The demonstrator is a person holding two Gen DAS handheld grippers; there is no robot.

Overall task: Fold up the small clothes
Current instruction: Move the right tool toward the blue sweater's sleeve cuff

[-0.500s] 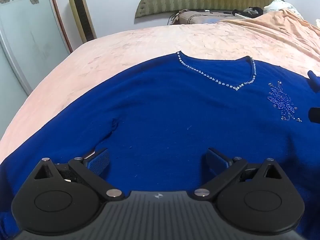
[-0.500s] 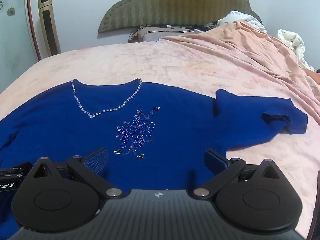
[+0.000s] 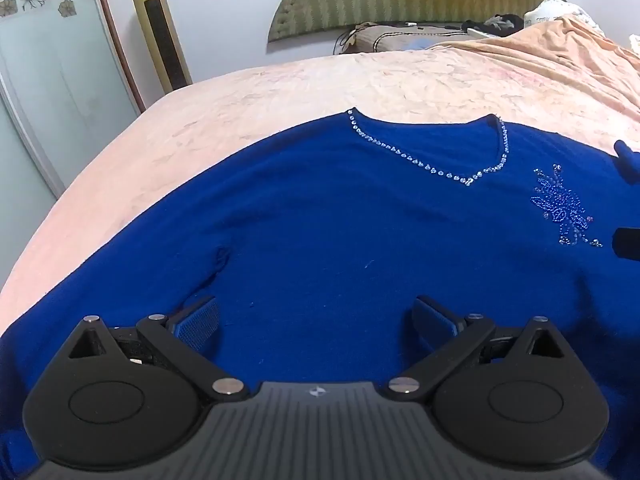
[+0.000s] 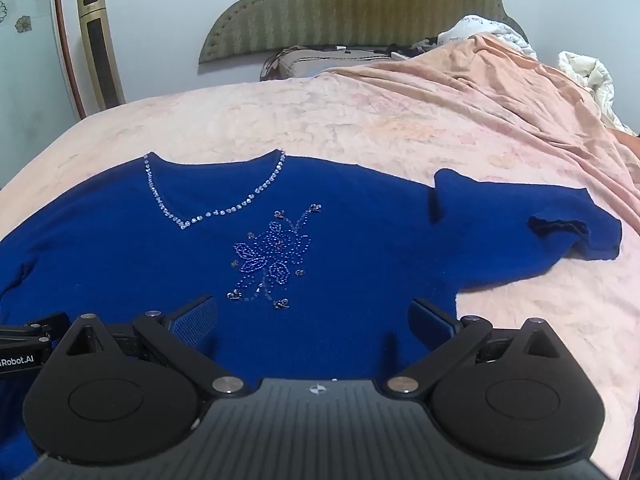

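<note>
A royal-blue knit top (image 3: 320,232) (image 4: 360,248) lies flat, front up, on a pink bed cover (image 4: 360,120). It has a beaded V neckline (image 4: 216,208) and a beaded flower (image 4: 272,256) on the chest. Its right sleeve (image 4: 540,236) spreads out, the cuff folded back. My left gripper (image 3: 316,320) hovers open over the lower left of the top, near the armpit crease. Over the lower middle of the top my right gripper (image 4: 314,318) is open too. Neither holds anything. The hem is hidden under the grippers.
A green padded headboard (image 4: 360,8) and pillows stand at the far end. A rumpled pink blanket (image 4: 520,92) and white bedding (image 4: 584,76) pile up at the right. A gold tower fan (image 4: 100,48) and a glass door (image 3: 40,80) are at the left.
</note>
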